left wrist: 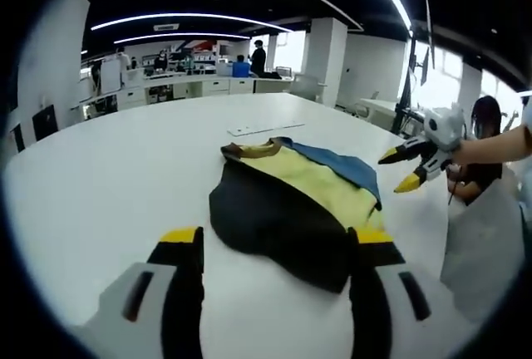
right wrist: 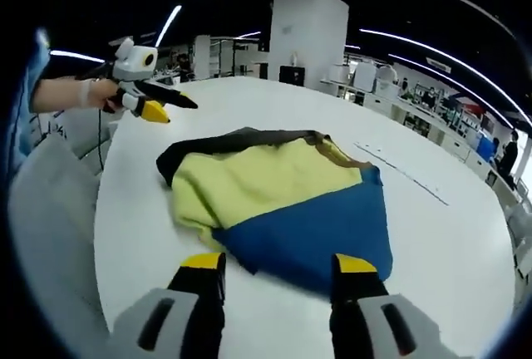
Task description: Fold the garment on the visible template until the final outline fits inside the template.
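Garment (left wrist: 287,201), a folded heap of black, yellow and blue cloth with a brown collar, lies on the white desk (left wrist: 108,184) just ahead of both pairs of jaws. In the left gripper view, the left gripper (left wrist: 278,247) has its yellow-tipped jaws spread wide with nothing between them; the black part of the cloth reaches down between the tips, and whether it touches them I cannot tell. In the right gripper view, the right gripper (right wrist: 281,266) likewise stands with its jaws apart and empty, the blue edge of the garment (right wrist: 278,201) lying just beyond the tips. That same view shows the left gripper (right wrist: 162,108) held in a hand (right wrist: 87,91) above the desk's far rim, apart from the cloth. Beyond the garment, a thin pale strip (left wrist: 266,127) lies flat on the desk (right wrist: 465,243). Farther out stand office benches and white pillars (right wrist: 307,31) under long ceiling lights.
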Demonstrator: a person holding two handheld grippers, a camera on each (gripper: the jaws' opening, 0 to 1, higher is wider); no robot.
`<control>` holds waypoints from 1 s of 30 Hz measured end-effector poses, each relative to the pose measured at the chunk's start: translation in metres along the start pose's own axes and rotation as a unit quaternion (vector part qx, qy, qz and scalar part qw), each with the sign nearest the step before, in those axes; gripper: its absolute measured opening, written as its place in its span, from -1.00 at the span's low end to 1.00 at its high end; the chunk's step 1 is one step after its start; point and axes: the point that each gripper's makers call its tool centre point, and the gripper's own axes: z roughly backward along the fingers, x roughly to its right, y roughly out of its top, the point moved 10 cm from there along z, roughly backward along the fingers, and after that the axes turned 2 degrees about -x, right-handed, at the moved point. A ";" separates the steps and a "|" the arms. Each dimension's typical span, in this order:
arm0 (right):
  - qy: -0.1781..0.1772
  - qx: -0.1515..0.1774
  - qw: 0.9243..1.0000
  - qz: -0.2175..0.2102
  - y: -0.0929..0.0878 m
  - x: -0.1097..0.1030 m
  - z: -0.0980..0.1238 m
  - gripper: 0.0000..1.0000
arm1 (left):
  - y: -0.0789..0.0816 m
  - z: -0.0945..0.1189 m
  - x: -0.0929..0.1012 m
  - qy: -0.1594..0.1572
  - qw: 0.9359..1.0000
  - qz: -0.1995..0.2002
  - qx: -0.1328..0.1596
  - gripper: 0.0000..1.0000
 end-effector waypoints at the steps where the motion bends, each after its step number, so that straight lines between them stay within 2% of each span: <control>1: 0.001 -0.004 1.000 0.024 0.000 0.000 -0.003 -0.28 | -0.001 0.001 0.000 0.001 1.000 0.001 0.000 0.35; 3: 0.008 -0.012 0.999 0.037 0.000 -0.002 -0.008 -0.30 | -0.003 0.003 -0.001 0.003 1.000 0.004 -0.002 0.35; 5: 0.004 -0.025 0.997 0.074 0.000 -0.003 -0.013 -0.43 | -0.005 0.005 -0.001 0.005 1.000 0.007 -0.003 0.34; 6: 0.000 -0.034 0.993 0.110 0.000 -0.003 -0.016 -0.49 | -0.006 0.006 -0.002 0.006 1.000 0.010 -0.003 0.34; 10: 0.005 -0.057 0.987 0.152 -0.003 -0.005 -0.028 -0.62 | -0.009 0.010 -0.002 0.011 1.000 0.018 -0.002 0.34; 15: 0.001 -0.065 0.988 0.139 -0.004 0.003 -0.037 -1.00 | -0.016 0.012 -0.001 0.016 0.999 0.028 -0.005 0.33; 22: 0.008 -0.053 0.987 0.148 0.029 0.020 -0.028 -1.00 | -0.024 0.014 0.002 0.018 0.999 0.043 -0.007 0.31; 27: 0.021 -0.041 0.985 0.168 0.067 0.035 -0.037 -1.00 | -0.024 0.014 0.002 0.019 0.999 0.046 -0.006 0.31; 30: 0.026 -0.042 0.982 0.181 0.079 0.040 -0.050 -1.00 | -0.024 0.015 0.002 0.020 0.999 0.047 -0.004 0.30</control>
